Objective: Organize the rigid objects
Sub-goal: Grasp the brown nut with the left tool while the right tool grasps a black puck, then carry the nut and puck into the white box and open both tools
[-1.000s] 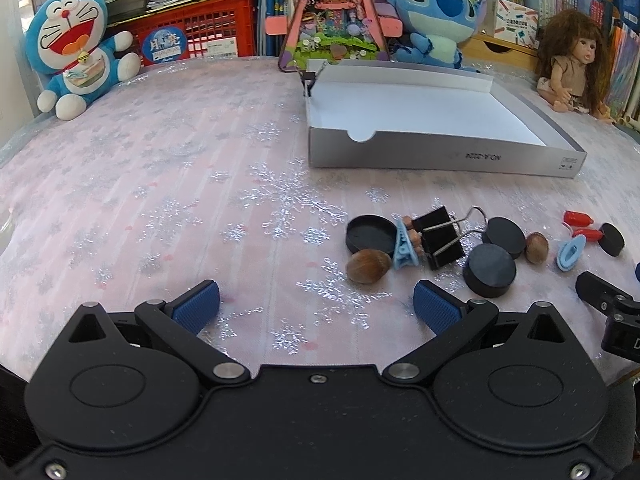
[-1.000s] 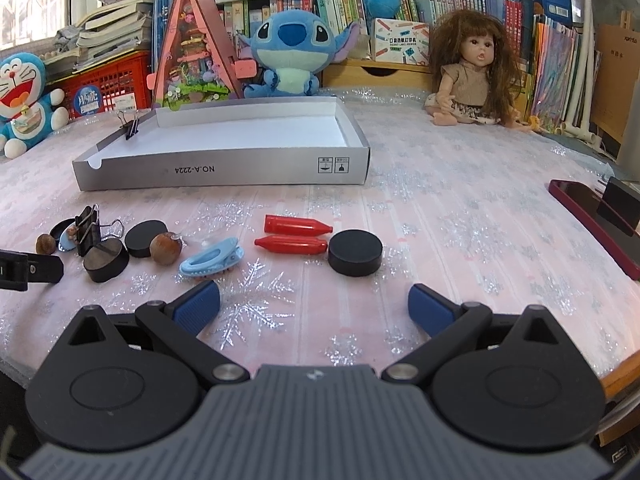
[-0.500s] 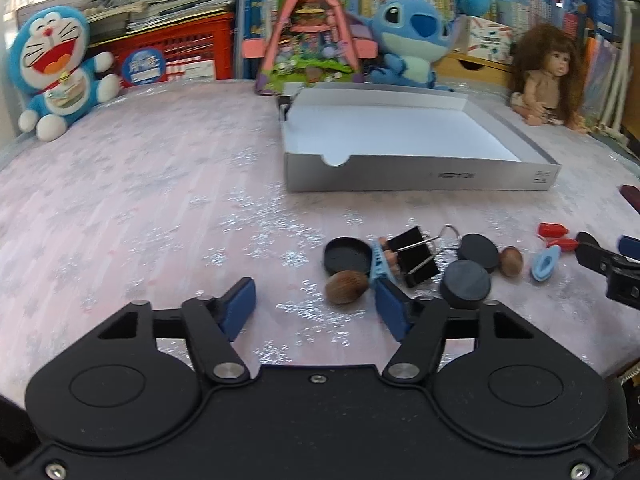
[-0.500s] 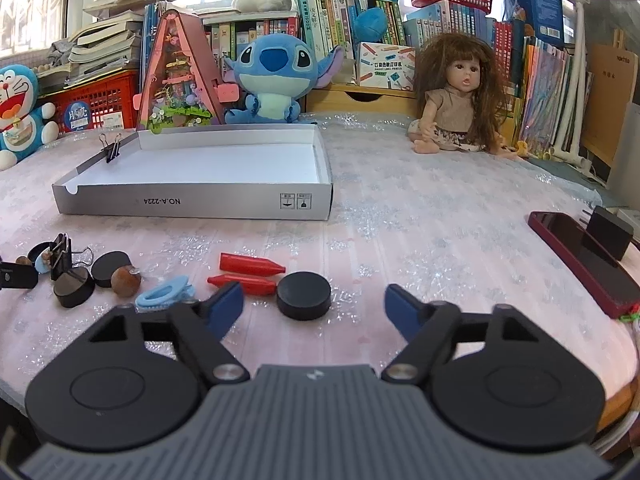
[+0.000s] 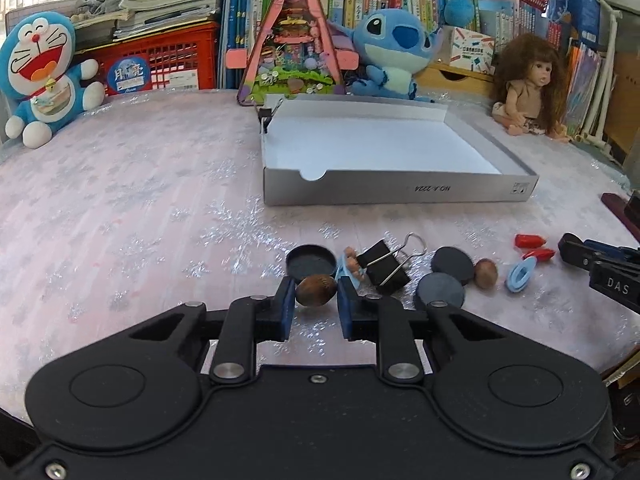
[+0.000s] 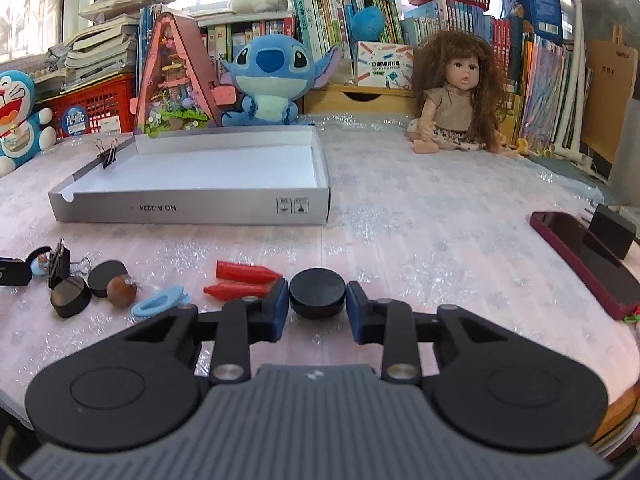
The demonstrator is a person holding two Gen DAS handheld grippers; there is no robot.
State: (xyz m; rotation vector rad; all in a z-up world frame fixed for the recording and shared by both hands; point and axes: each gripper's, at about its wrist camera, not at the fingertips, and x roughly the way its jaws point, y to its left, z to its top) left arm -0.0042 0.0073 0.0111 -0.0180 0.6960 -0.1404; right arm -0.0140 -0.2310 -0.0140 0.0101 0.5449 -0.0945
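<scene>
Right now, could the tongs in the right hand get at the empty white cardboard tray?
Probably yes: the right tongs are shut on a round black puck, but bare tablecloth lies between them and the tray.

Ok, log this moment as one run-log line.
left gripper: just closed on brown nut | right gripper: just closed on black disc | both on table | tray: nothing dropped in

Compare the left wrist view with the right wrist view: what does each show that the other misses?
Only the left wrist view shows the left gripper, its jaws just closed onto the brown nut. Only the right wrist view shows the right gripper, its jaws just closed around the black round puck, and the whole dark red phone. Both show the empty grey cardboard tray, two red caps and light blue clip.
</scene>
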